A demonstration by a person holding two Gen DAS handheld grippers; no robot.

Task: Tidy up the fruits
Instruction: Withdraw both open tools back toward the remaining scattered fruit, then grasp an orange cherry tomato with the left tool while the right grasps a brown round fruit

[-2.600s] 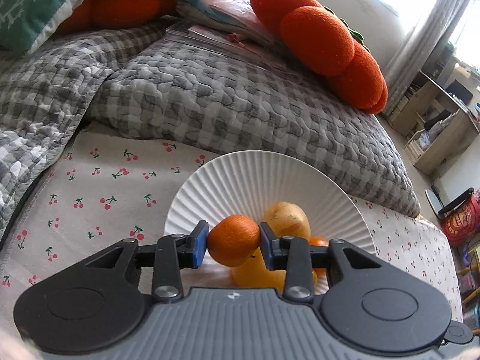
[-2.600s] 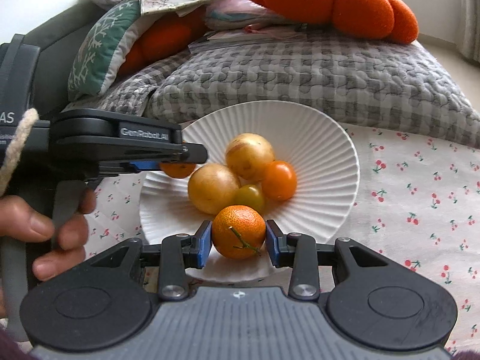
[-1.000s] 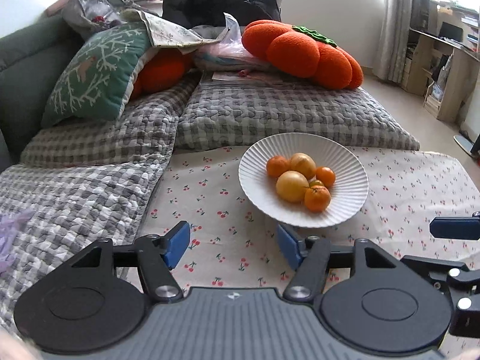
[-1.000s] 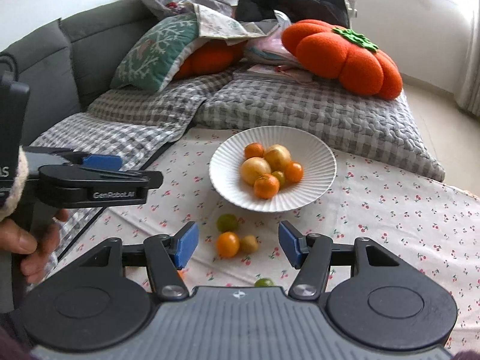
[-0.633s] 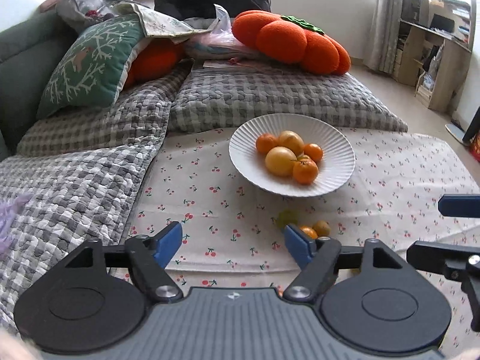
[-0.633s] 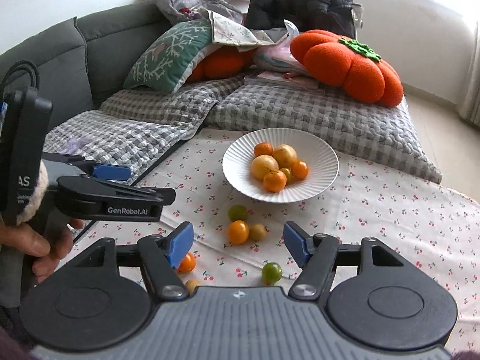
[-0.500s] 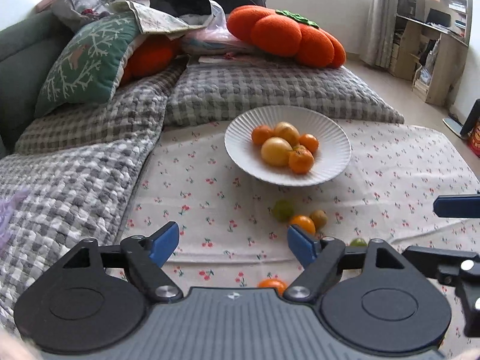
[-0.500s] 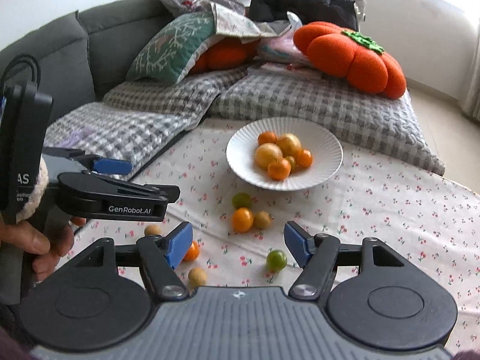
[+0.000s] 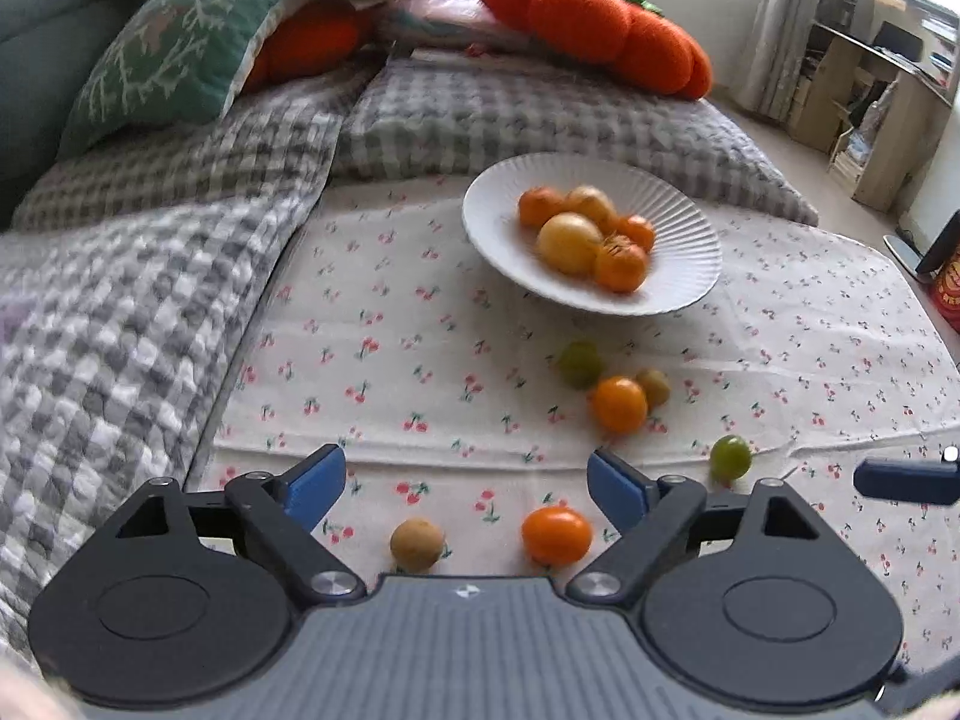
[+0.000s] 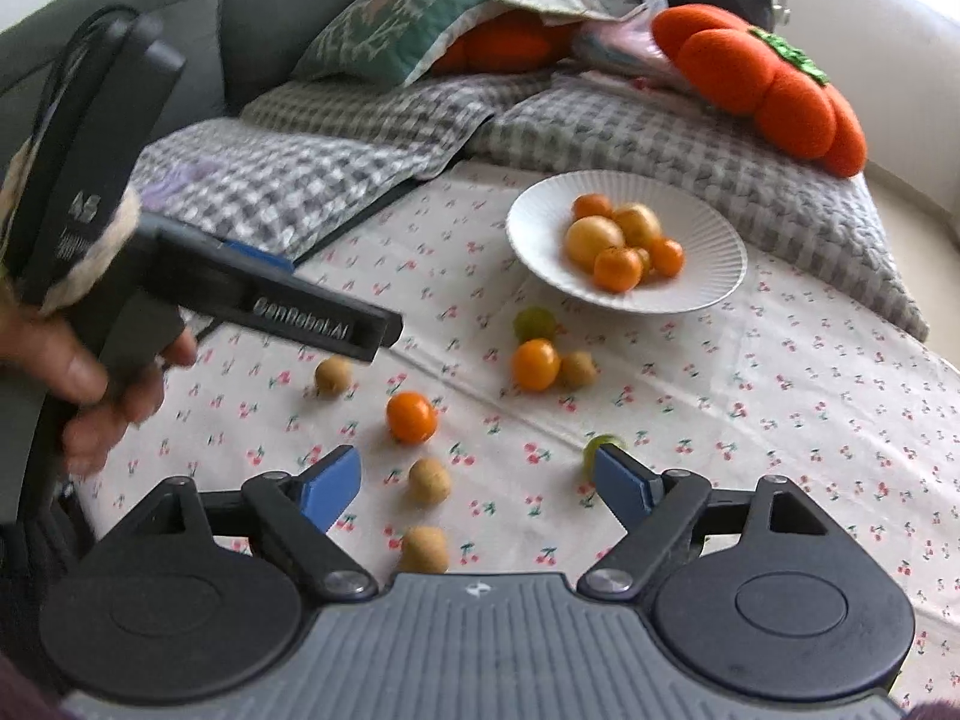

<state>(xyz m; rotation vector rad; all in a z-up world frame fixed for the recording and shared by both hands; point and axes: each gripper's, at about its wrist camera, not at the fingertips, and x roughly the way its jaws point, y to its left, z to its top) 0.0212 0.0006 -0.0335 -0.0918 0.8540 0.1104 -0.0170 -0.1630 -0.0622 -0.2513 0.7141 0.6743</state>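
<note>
A white ribbed plate (image 9: 690,246) (image 10: 714,246) holds several orange and yellow fruits on the cherry-print cloth (image 9: 420,324). Loose fruits lie in front of it: a green one (image 9: 579,363) (image 10: 534,324), an orange one (image 9: 619,403) (image 10: 535,365), another green one (image 9: 731,458), an orange one (image 9: 555,535) (image 10: 411,417) and brown ones (image 9: 417,543) (image 10: 429,480). My left gripper (image 9: 465,483) is open and empty just above the near orange and brown fruits. My right gripper (image 10: 477,483) is open and empty above a brown fruit. The left gripper shows at the left of the right wrist view (image 10: 336,324).
Grey checked quilts (image 9: 150,276) and cushions lie left and behind the cloth. A large orange pumpkin cushion (image 9: 600,30) and a green pillow (image 9: 174,54) sit at the back. Shelves (image 9: 888,102) stand at the far right.
Both grippers let go of their oranges on the plate, opened, and pulled back and up. Loose fruits in front of the plate have come into view.
</note>
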